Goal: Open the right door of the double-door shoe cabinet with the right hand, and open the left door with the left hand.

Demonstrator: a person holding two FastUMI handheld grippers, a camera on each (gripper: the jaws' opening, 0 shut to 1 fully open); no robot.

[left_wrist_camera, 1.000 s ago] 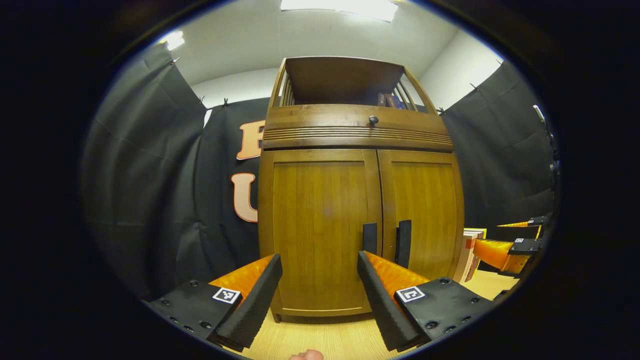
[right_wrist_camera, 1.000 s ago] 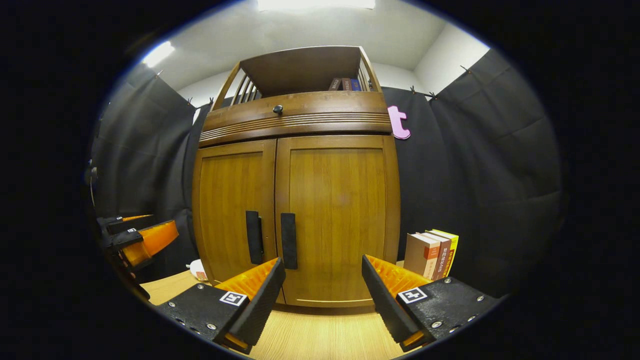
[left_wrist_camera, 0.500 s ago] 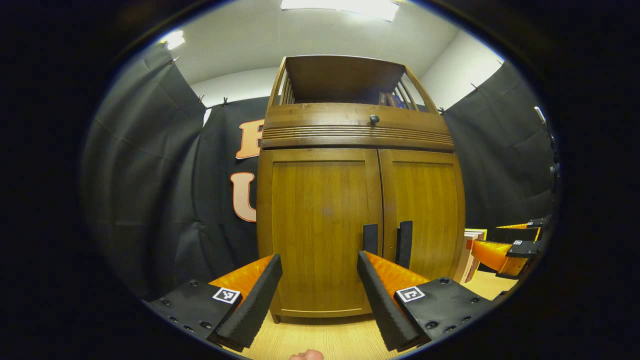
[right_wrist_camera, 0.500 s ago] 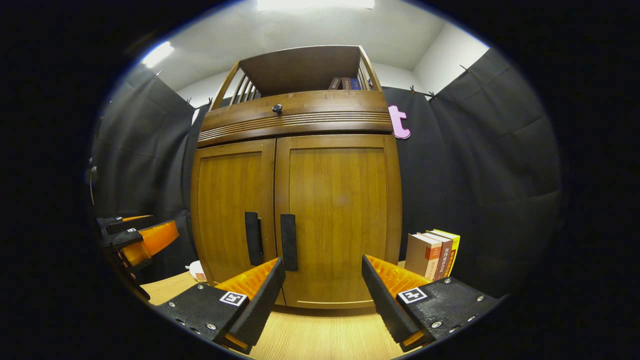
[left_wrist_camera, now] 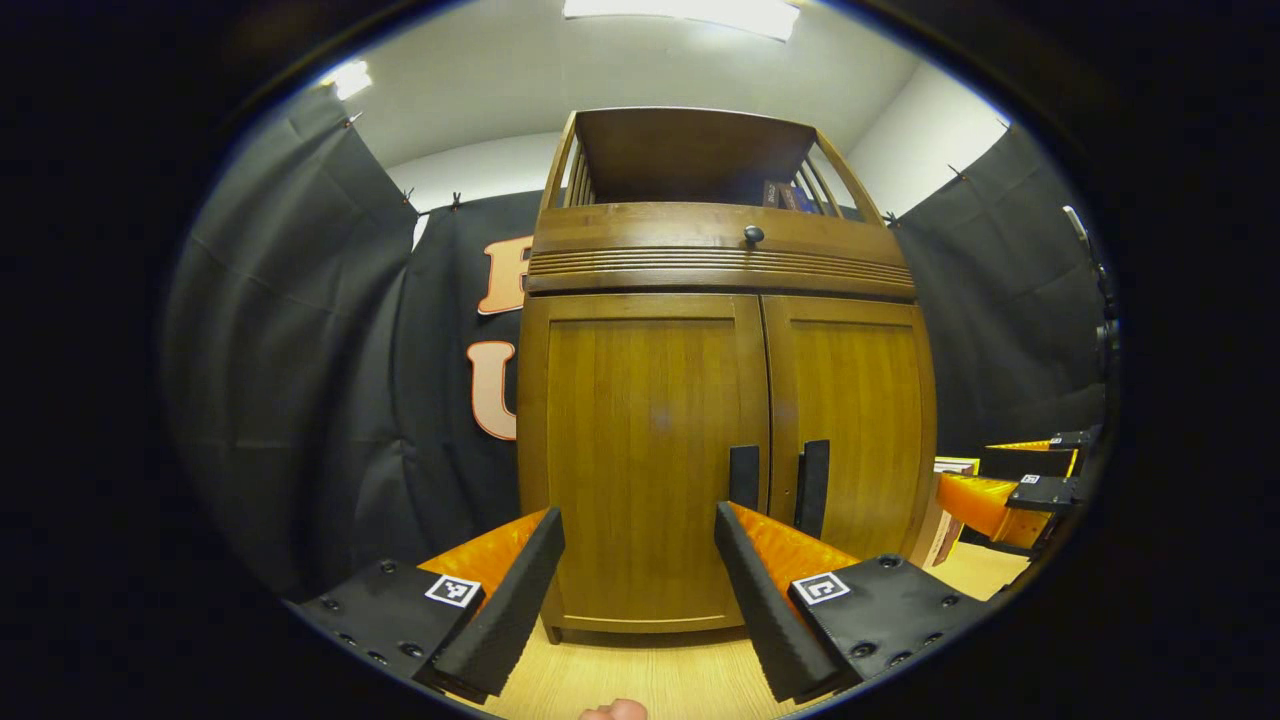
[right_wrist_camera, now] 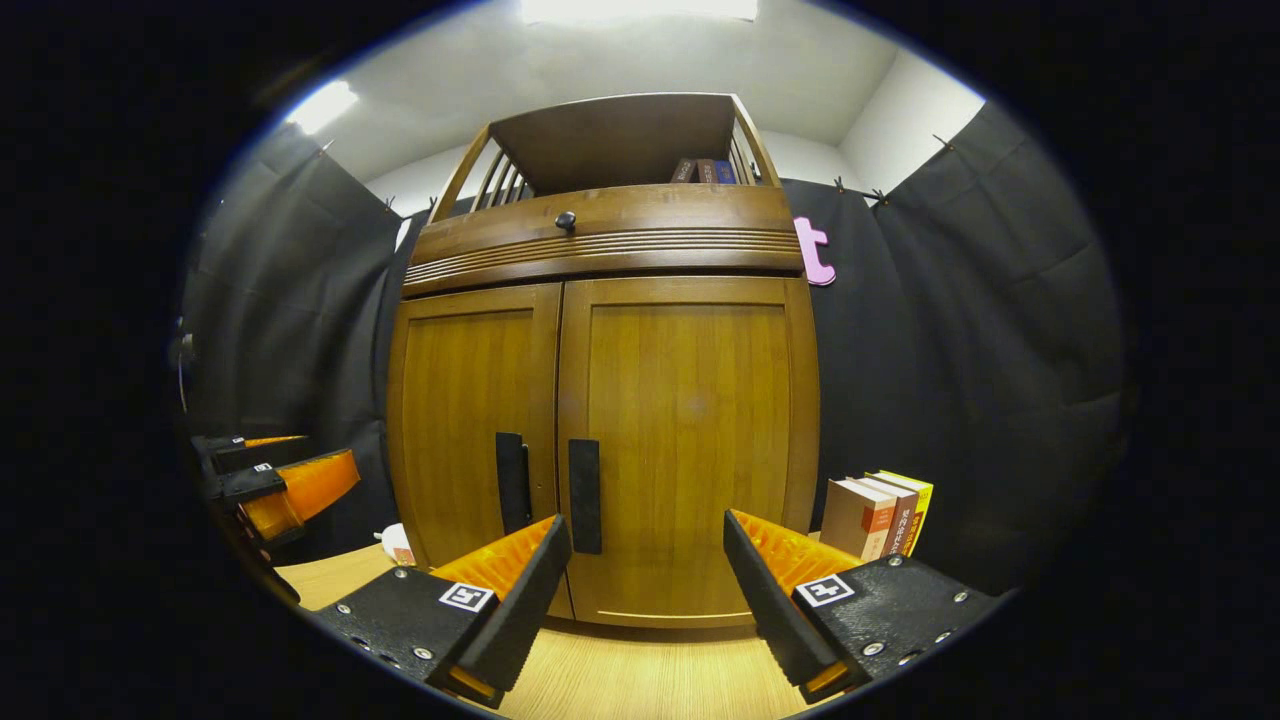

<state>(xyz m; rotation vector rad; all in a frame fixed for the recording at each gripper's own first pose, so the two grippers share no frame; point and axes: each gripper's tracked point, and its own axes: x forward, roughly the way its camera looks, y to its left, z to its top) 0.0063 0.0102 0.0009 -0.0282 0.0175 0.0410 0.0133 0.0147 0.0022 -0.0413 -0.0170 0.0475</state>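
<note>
Before the closed shoe cabinet [right_wrist_camera: 600, 400] on the floor, right gripper [right_wrist_camera: 640, 600] and left gripper [left_wrist_camera: 635, 590] hover agape; approach step; next, right handle [right_wrist_camera: 585, 495] needs pinching.

The room is a booth with black cloth [left_wrist_camera: 290, 380] hanging as its wall on the left, the right and behind, fixed at the top with small clips. Above the black cloth a white wall [right_wrist_camera: 880, 110] meets a white ceiling [left_wrist_camera: 520, 70]. A bright ceiling lamp [left_wrist_camera: 680, 12] shines directly above, and a second lamp [right_wrist_camera: 320, 105] is to the left of it. The desk [right_wrist_camera: 640, 680] below has a light wooden surface. Some upright books [right_wrist_camera: 880, 515] stand on the desk near the black cloth at the right.
</note>
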